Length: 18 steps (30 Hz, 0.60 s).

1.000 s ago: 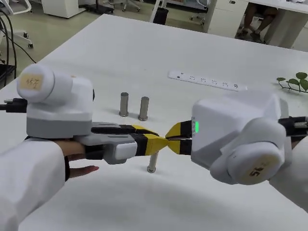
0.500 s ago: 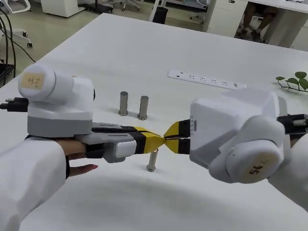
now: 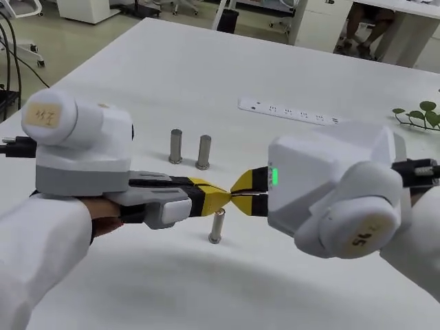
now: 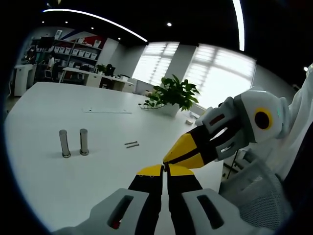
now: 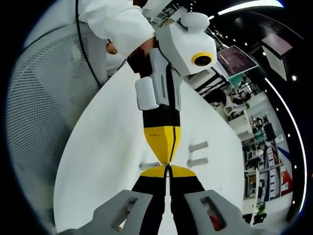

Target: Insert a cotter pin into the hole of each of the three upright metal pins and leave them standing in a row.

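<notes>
The left gripper (image 3: 218,198) and right gripper (image 3: 239,192) are meeting tip to tip, jaws pressed closed, while 1 upright metal pin (image 3: 216,225) is standing just below them, equally near both.

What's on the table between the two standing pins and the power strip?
Nothing; the head view shows bare table between the two standing pins and the power strip.
</notes>
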Each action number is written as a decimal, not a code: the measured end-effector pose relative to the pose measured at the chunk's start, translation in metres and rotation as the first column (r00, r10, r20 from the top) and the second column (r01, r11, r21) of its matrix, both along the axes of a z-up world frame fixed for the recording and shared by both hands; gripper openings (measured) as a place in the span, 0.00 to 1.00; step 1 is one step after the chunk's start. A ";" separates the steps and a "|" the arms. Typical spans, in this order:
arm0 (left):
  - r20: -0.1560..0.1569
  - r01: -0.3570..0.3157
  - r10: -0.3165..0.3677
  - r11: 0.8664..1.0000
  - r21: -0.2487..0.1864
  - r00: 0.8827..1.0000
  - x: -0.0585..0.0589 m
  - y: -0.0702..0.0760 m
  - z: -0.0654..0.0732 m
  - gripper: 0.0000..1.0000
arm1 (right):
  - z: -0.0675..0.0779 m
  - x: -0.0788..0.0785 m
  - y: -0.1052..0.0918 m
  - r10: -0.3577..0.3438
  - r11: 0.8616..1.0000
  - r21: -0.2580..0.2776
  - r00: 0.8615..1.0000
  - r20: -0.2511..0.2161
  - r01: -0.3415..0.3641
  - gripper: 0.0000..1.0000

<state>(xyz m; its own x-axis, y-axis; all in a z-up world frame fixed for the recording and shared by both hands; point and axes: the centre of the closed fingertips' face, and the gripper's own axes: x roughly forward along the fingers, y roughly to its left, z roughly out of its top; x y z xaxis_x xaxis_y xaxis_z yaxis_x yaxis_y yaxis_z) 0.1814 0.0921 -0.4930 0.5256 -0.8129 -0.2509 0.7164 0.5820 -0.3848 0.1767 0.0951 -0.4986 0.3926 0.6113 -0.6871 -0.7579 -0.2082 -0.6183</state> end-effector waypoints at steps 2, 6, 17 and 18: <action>0.004 -0.001 0.001 1.000 0.002 1.000 0.000 0.000 0.001 0.00 | 0.000 0.000 0.000 0.002 1.000 0.002 1.000 0.003 -0.002 0.00; -0.011 0.021 -0.021 1.000 0.007 1.000 -0.003 -0.002 -0.002 0.00 | -0.002 -0.004 -0.001 0.009 1.000 0.001 0.999 -0.036 -0.009 0.00; 0.044 0.043 -0.045 0.997 0.058 0.998 -0.004 0.001 -0.001 0.00 | -0.009 -0.007 -0.010 -0.071 0.997 0.031 0.992 -0.106 0.075 0.15; 0.047 0.049 -0.052 0.997 0.064 0.998 -0.005 0.001 -0.001 0.00 | -0.010 -0.007 -0.012 -0.086 0.995 0.038 0.989 -0.120 0.091 0.16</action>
<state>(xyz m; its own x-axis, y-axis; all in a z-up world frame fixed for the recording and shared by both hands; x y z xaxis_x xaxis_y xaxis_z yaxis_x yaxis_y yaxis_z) 0.1767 0.0933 -0.4943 0.4974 -0.8220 -0.2774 0.7623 0.5668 -0.3125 0.1702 0.0827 -0.5082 0.3644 0.6079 -0.7054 -0.8404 -0.1116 -0.5303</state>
